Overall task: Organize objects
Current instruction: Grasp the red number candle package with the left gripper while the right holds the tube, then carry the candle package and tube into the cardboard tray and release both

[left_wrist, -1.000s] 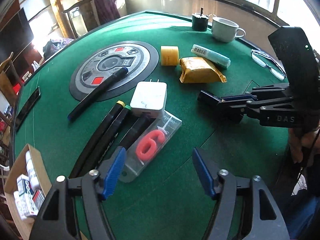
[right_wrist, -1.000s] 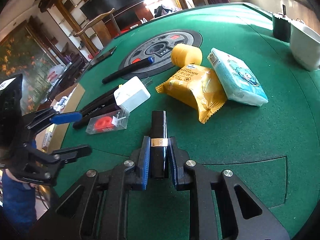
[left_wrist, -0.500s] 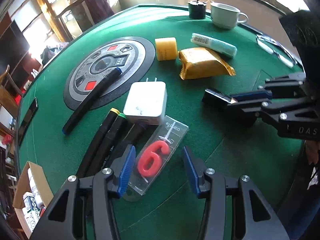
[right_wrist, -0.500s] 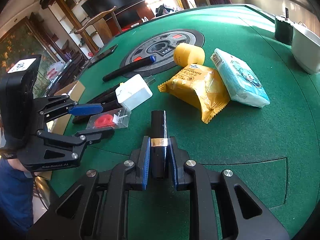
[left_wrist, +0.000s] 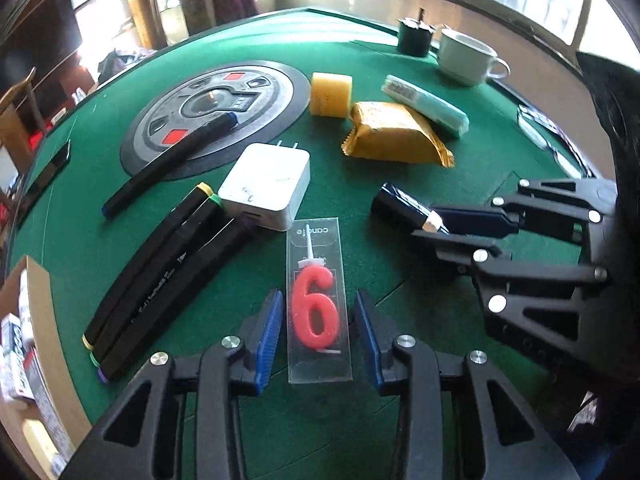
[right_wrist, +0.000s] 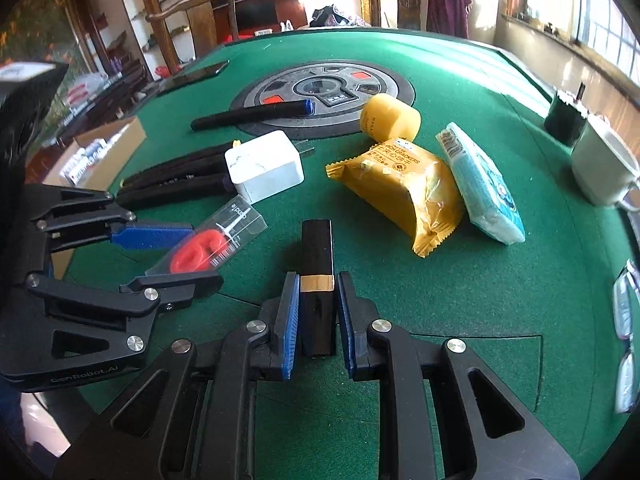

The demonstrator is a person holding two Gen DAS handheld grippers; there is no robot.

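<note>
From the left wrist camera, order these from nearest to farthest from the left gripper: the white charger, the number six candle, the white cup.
1. Number six candle, between the left gripper's jaws.
2. White charger, just beyond the candle, slightly left.
3. White cup, far right by the table edge.

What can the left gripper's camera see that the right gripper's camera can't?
Only the left wrist view shows the candle pack's red 6 face-on, lying between the left gripper's closing pads, not yet pinched. Only the right wrist view shows the printed front of the yellow snack bag. Both show the white charger and the black tube clamped in the right gripper.
</note>
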